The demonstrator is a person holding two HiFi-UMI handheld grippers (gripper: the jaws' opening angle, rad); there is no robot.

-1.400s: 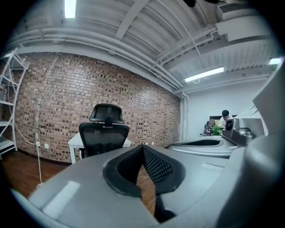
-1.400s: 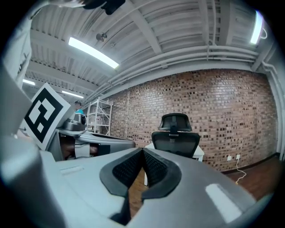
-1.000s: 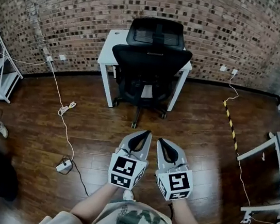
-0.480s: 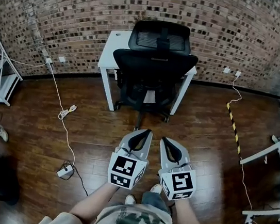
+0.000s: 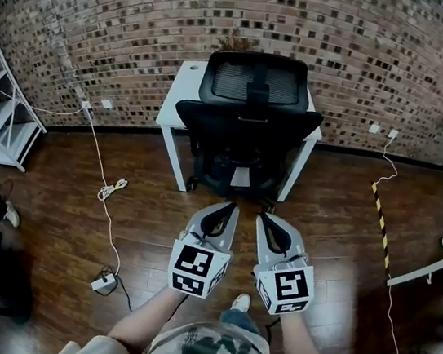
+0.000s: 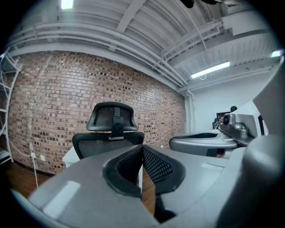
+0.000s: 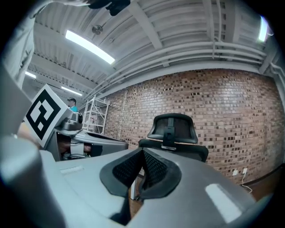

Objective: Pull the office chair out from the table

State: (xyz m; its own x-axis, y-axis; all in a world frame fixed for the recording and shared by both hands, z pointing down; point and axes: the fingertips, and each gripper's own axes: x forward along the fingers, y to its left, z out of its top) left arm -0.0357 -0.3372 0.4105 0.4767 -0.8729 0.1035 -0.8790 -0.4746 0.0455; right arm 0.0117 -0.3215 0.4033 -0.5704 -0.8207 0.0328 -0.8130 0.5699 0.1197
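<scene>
**Office chair point(image 5: 248, 126) pushed in at table point(image 5: 180, 92), untouched**

Seat under the white table, backrest toward the person, brick wall point(image 5: 105, 14) behind. Judged heavy but free-rolling on its wheeled base; frame stiff, mesh back yielding. Best hold: rigid top rim of the backrest. Left gripper point(image 5: 227, 208) and right gripper point(image 5: 265, 218) side by side, jaws together, empty, near the chair but apart.

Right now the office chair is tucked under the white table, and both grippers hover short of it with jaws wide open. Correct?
Not the jaws: the left gripper and right gripper are shut and empty, as the left gripper view and right gripper view show. The office chair is tucked under the white table.
</scene>
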